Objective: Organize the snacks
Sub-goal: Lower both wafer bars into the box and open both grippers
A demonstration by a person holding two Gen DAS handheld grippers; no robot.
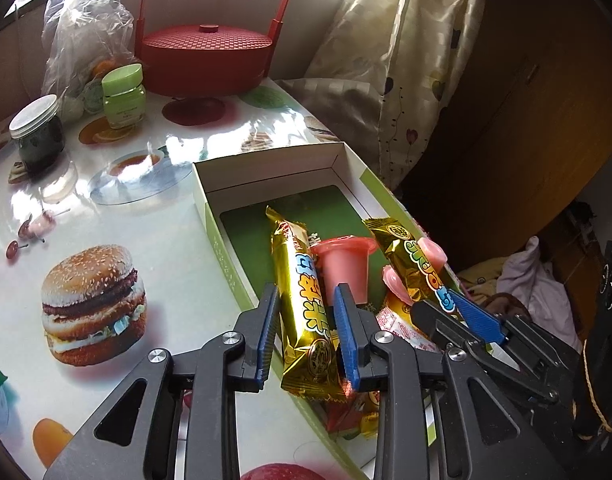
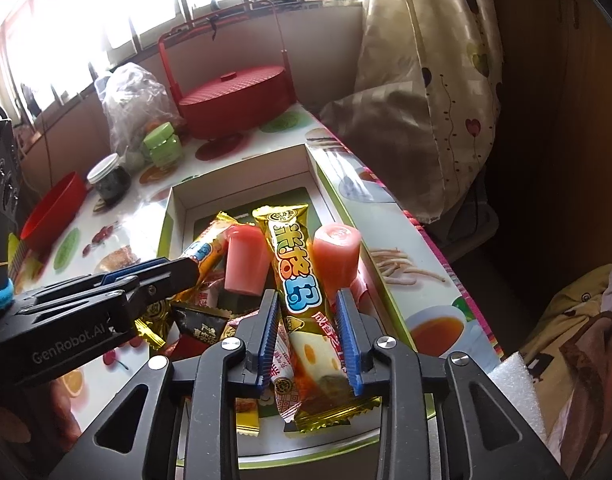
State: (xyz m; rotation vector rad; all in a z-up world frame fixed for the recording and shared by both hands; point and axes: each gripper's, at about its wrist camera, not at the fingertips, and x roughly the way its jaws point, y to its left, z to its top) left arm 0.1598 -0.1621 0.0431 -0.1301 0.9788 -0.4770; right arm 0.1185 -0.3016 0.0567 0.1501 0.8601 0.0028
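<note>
A shallow white-and-green cardboard box [image 1: 266,164] is seen lying open on a glossy table covered with printed food pictures [image 1: 146,240]. The snacks are all gathered in the near half of the box, while its dark green floor at the far end is left bare.

The left gripper [image 1: 306,294] is held low over the near left side of the box, its blue pads set narrowly apart. A long gold foil snack bar with coloured lettering [image 1: 302,320] is lodged lengthwise between the jaws, but a slim gap is seen on each side, so the bar is judged to be resting in the box, not clamped. The right gripper [image 2: 308,298] is posed the same way over a second gold foil bar [image 2: 298,272]; its jaws are also narrowly parted and no squeeze on the wrapper is seen.

Two pink plastic jelly cups [image 1: 344,268] [image 2: 338,256] are tipped on their sides between and beside the bars, and a heap of small wrapped sweets [image 2: 198,320] is piled at the near end.

No loose snack is seen on the table, so the collecting is judged largely done. What is left appears to be tidying: the bars are not yet laid parallel, the cups are not stood up, and the small sweets are not spread toward the empty far end.
</note>
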